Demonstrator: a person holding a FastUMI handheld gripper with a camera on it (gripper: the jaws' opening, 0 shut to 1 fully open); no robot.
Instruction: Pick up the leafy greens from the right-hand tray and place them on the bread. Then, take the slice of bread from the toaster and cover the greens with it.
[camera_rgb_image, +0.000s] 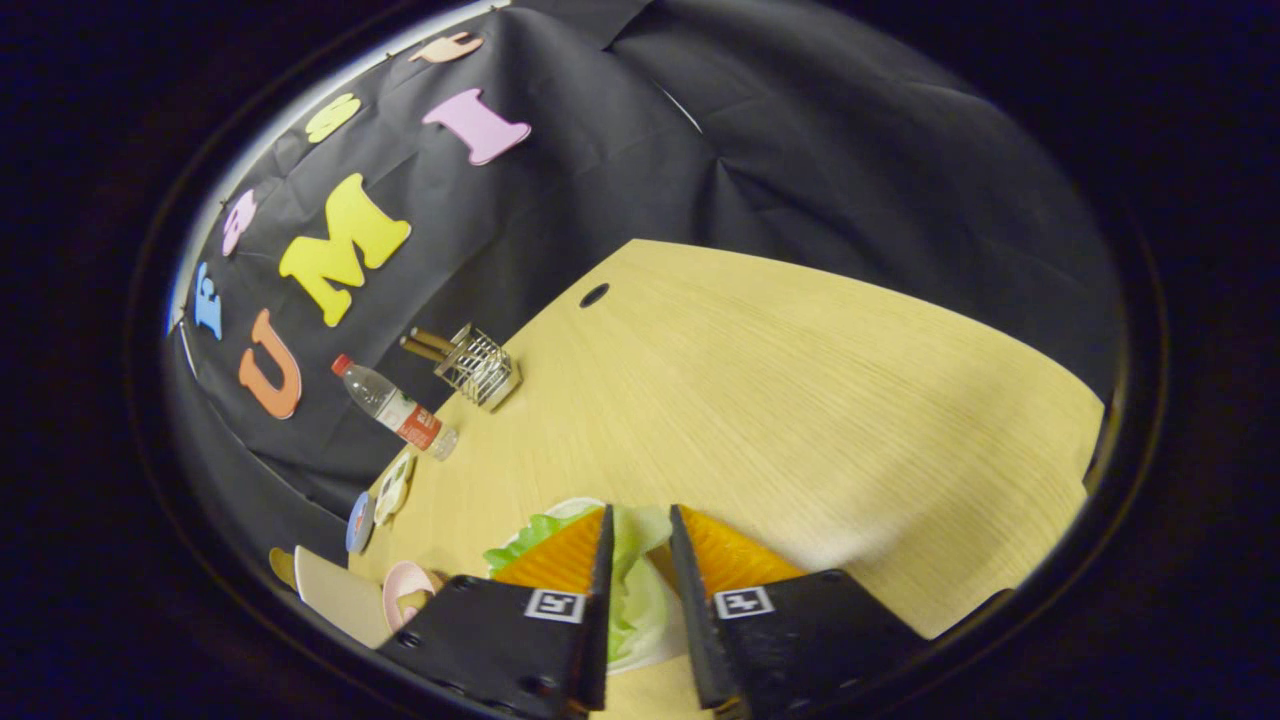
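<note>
The leafy greens (634, 598), pale green and frilly, sit in the narrow gap between my two fingers, and a darker leaf edge sticks out to the left of the left finger. My gripper (640, 514) is closed down on them, both fingers against the leaves. A white tray rim (578, 506) shows just behind the greens and again under them near the finger bases. The whole view is tilted, with the wooden table (800, 400) stretching away beyond the fingertips.
Along the table's far left edge stand a wire rack (478, 367) and a water bottle (396, 411), with small plates (392, 488) nearer. A pink bowl (408, 584) and a beige board (338, 597) lie beside the left finger. A dark hole (594, 295) marks the tabletop.
</note>
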